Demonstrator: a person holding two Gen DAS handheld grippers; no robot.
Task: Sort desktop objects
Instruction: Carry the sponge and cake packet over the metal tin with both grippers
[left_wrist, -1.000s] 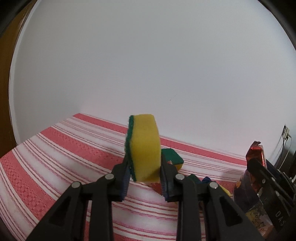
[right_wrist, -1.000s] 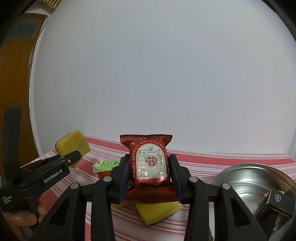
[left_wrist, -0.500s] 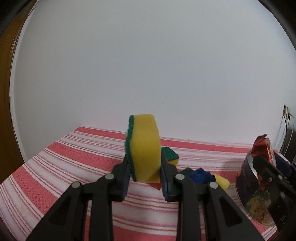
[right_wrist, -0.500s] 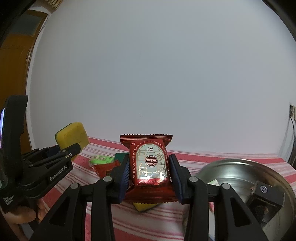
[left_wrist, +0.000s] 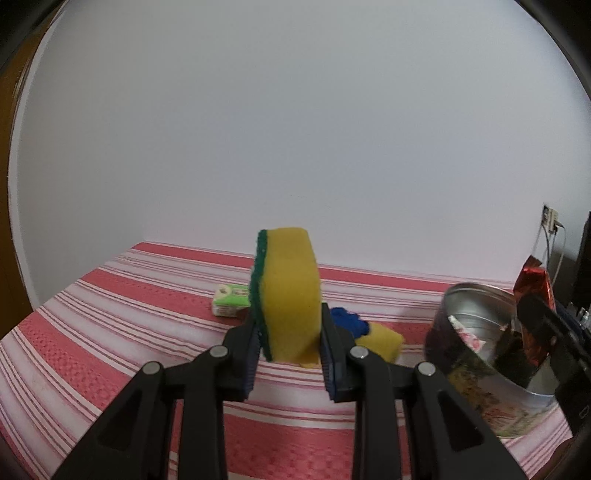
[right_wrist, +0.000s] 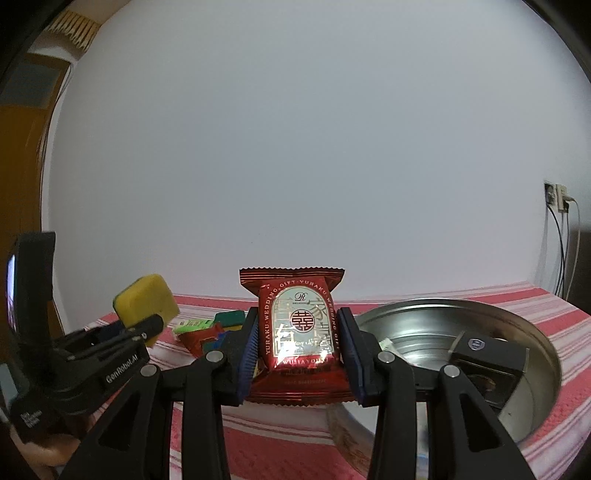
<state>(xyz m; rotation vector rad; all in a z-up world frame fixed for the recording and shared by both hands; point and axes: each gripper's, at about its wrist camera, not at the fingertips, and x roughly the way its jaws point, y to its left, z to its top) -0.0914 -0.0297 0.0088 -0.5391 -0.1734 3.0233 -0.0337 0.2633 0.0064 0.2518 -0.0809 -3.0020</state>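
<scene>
Both hands were loaded. The left gripper (left_wrist: 288, 347) had its pads clamped on a yellow sponge (left_wrist: 290, 291) standing on edge, green scouring face against the left finger (left_wrist: 248, 354), most of the sponge sticking out past the tips. The right gripper (right_wrist: 300, 352) pinched a red snack packet (right_wrist: 301, 332) upright between its blue pads (right_wrist: 248, 354), crimped top edge above the fingertips.

The round metal tin (right_wrist: 524, 332) sat just right of the right fingers and below them, a dark box (right_wrist: 487, 356) already lying inside. Loose bits waited beyond the left fingertips on the striped cloth (left_wrist: 110, 332): a green-and-white carton (left_wrist: 231, 301), something blue (left_wrist: 349, 321), another yellow sponge (left_wrist: 384, 338).

The packet looked bound for the tin. To do it well: carry it fully over the rim before letting go, keep it low so it wouldn't bounce off the box, and keep the left gripper back, since the two sat close. Foil was slippery, so hold firm until over the opening.
</scene>
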